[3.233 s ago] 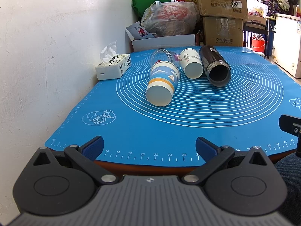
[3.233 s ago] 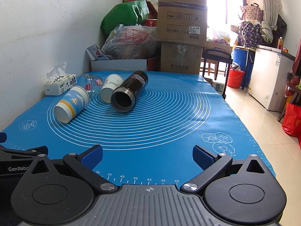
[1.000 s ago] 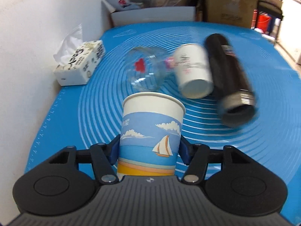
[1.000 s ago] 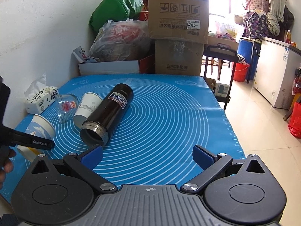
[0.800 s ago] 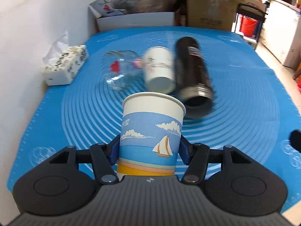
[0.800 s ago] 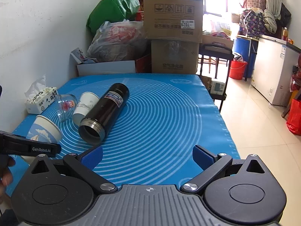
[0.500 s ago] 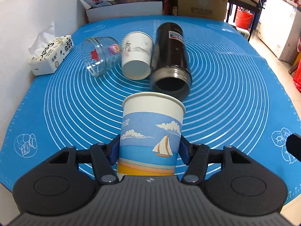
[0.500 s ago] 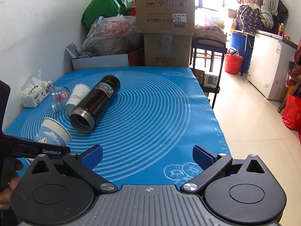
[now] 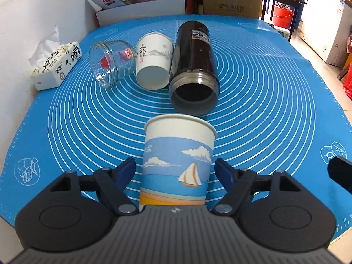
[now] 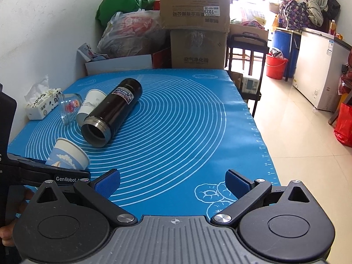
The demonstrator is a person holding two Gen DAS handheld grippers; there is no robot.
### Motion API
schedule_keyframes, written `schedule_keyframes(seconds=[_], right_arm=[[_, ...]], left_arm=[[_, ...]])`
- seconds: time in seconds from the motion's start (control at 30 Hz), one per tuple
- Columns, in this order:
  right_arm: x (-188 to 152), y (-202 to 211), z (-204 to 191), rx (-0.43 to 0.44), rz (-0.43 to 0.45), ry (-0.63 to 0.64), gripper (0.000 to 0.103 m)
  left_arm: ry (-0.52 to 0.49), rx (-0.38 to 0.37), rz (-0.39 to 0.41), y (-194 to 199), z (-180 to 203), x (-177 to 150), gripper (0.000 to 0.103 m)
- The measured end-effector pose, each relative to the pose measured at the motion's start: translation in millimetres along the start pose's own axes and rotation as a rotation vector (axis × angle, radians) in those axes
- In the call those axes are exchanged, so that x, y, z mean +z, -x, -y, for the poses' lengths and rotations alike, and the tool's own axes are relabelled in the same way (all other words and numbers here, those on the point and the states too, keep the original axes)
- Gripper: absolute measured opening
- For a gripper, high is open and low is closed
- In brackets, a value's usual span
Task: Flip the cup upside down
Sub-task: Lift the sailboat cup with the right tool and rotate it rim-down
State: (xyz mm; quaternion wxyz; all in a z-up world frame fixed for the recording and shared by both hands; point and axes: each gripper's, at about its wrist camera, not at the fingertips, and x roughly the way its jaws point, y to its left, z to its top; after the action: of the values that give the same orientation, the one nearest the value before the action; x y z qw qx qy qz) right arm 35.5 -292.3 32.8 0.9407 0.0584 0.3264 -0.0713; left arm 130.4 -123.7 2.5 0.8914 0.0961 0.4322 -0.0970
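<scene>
The blue silicone baking mat (image 9: 275, 110) is covering the table, and the view over it is now wider than half a second ago. On it the black thermos (image 9: 194, 66) is lying on its side with its open mouth facing the camera, touching the white paper cup (image 9: 154, 63) beside it, which is also on its side; the glass jar (image 9: 111, 62) is lying just left of that, and the tissue box (image 9: 56, 66) is sitting near the wall.

The sailboat paper cup (image 9: 178, 162) is sitting between the fingers of the left gripper (image 9: 176, 171), rim away from the camera. Half a second ago the blue pads (image 9: 126, 171) were pressing its sides; now they are standing apart from it, gaps showing on both sides.

The right gripper (image 10: 172, 183) is hovering over the mat's near edge, spread wide and holding nothing, as before.
</scene>
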Motion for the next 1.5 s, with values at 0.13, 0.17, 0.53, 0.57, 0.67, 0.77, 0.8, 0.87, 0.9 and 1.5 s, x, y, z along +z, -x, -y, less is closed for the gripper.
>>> schedule_keyframes(seconds=[0.13, 0.17, 0.53, 0.57, 0.67, 0.77, 0.8, 0.87, 0.9, 1.5], right_arm=[[2, 2, -3, 0.001, 0.000, 0.005, 0.103], [2, 3, -4, 0.001, 0.000, 0.008, 0.103], [10, 17, -22, 0.014, 0.014, 0.048, 0.103], [10, 18, -25, 0.015, 0.015, 0.055, 0.103], [14, 22, -34, 0.016, 0.018, 0.088, 0.103], [20, 26, -43, 0.010, 0.026, 0.150, 0.103], [24, 27, -47, 0.005, 0.030, 0.186, 0.103], [33, 29, -57, -0.016, 0.037, 0.296, 0.103], [37, 30, -64, -0.035, 0.045, 0.370, 0.103], [-43, 7, -159, -0.273, 0.050, 2.016, 0.103]], left_arm=[[-0.001, -0.016, 0.002, 6, 0, 1, 0.082], [-0.001, -0.025, 0.002, 8, -1, 2, 0.082], [0.029, -0.031, 0.111, 52, -18, 10, 0.085], [0.033, -0.032, 0.120, 56, -21, 11, 0.085], [0.044, -0.037, 0.149, 69, -31, 11, 0.085], [0.051, -0.031, 0.173, 79, -41, 11, 0.086], [0.055, -0.023, 0.183, 82, -45, 11, 0.086], [0.059, 0.000, 0.199, 87, -53, 10, 0.087], [0.061, 0.012, 0.206, 88, -57, 9, 0.088], [0.114, 0.132, 0.186, 63, -117, -26, 0.092]])
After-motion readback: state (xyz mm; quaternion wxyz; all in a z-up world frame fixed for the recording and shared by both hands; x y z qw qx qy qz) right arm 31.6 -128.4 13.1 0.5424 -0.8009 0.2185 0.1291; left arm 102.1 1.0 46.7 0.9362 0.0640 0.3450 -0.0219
